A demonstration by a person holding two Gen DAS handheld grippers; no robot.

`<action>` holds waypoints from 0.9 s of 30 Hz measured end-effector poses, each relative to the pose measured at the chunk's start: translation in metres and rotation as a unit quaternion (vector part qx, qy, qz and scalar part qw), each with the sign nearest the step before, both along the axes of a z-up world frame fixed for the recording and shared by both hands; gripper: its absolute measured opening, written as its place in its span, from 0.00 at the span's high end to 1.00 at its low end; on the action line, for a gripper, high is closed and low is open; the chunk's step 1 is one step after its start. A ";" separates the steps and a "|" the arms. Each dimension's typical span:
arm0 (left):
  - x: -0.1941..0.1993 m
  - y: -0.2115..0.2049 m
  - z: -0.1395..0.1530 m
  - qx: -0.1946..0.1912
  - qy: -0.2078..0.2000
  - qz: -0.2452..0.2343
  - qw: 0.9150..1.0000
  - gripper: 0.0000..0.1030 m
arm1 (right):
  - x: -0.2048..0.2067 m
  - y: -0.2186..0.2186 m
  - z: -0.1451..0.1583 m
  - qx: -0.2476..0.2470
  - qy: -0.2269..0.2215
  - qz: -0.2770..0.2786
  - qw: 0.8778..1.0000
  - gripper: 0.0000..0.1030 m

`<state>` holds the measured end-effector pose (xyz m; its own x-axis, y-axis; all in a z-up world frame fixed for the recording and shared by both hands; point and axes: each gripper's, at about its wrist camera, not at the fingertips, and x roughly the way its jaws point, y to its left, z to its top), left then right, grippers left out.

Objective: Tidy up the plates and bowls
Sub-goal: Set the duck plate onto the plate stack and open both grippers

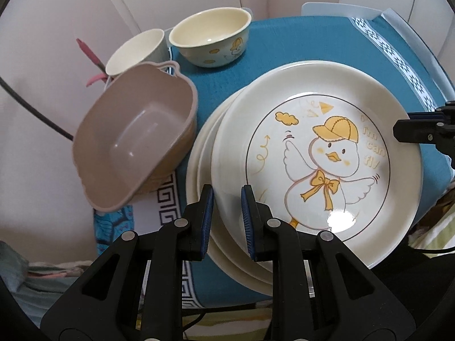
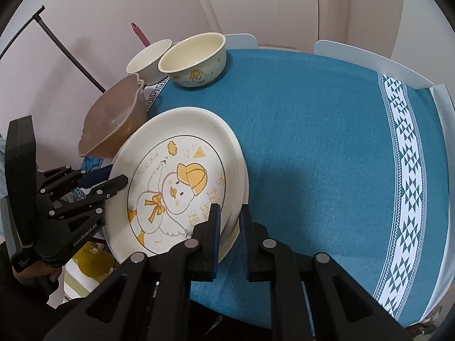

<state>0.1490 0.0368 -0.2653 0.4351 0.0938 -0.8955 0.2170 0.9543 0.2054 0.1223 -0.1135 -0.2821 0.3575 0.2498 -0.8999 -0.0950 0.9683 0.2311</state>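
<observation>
A stack of cream plates sits tilted on the blue tablecloth; the top one shows a yellow-capped duck (image 1: 315, 153) (image 2: 176, 187). My left gripper (image 1: 227, 213) straddles the stack's left rim, one finger above and one below, closed on it. My right gripper (image 2: 230, 227) straddles the opposite rim the same way, closed on it. The left gripper also shows in the right wrist view (image 2: 113, 176), and the right gripper's tip in the left wrist view (image 1: 409, 133). A brown plastic bowl (image 1: 136, 139) (image 2: 113, 119) leans beside the stack.
A cream duck-printed bowl (image 1: 210, 37) (image 2: 196, 59) and a plain cream bowl (image 1: 133, 51) (image 2: 148, 56) stand at the table's far left corner. A patterned white stripe (image 2: 403, 187) crosses the cloth on the right. White chair backs (image 2: 369, 62) stand behind the table.
</observation>
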 end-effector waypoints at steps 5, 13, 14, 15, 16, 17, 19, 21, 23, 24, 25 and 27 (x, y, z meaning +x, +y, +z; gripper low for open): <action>0.000 -0.002 0.004 0.019 -0.012 -0.004 1.000 0.83 | 0.001 0.002 -0.003 0.005 0.003 0.002 1.000 0.88; -0.001 0.000 0.004 0.016 -0.012 -0.002 1.000 0.83 | 0.001 0.004 -0.006 0.000 0.005 0.006 1.000 0.88; -0.001 0.000 0.004 0.015 -0.012 -0.001 1.000 0.83 | 0.000 0.005 -0.006 -0.001 0.005 0.006 1.000 0.88; -0.001 0.000 0.004 0.014 -0.012 -0.001 1.000 0.83 | 0.000 0.005 -0.006 -0.002 0.004 0.006 1.000 0.88; -0.002 0.000 0.004 0.013 -0.012 0.000 1.000 0.83 | 0.000 0.006 -0.006 -0.004 0.003 0.006 1.000 0.88; -0.002 0.001 0.004 0.012 -0.012 0.001 1.000 0.83 | 0.000 0.006 -0.006 -0.005 0.003 0.006 1.000 0.88; -0.002 0.001 0.005 0.010 -0.013 0.003 1.000 0.83 | -0.001 0.006 -0.006 -0.008 -0.001 0.007 1.000 0.88; -0.002 0.001 0.005 0.010 -0.014 0.005 1.000 0.83 | -0.003 0.007 -0.007 -0.011 -0.005 0.007 1.000 0.88; -0.001 0.000 0.005 0.011 -0.013 0.009 1.000 0.83 | -0.003 0.007 -0.008 -0.013 -0.005 0.008 1.000 0.87; 0.000 0.000 0.005 0.013 -0.011 0.012 1.000 0.83 | -0.003 0.007 -0.008 -0.015 -0.004 0.010 1.000 0.87; 0.000 0.000 0.006 0.012 -0.012 0.015 1.000 0.83 | -0.003 0.007 -0.008 -0.016 -0.003 0.013 1.000 0.87; 0.001 0.000 0.006 0.009 -0.009 0.025 1.000 0.83 | -0.002 0.004 -0.006 -0.011 -0.004 0.018 1.000 0.87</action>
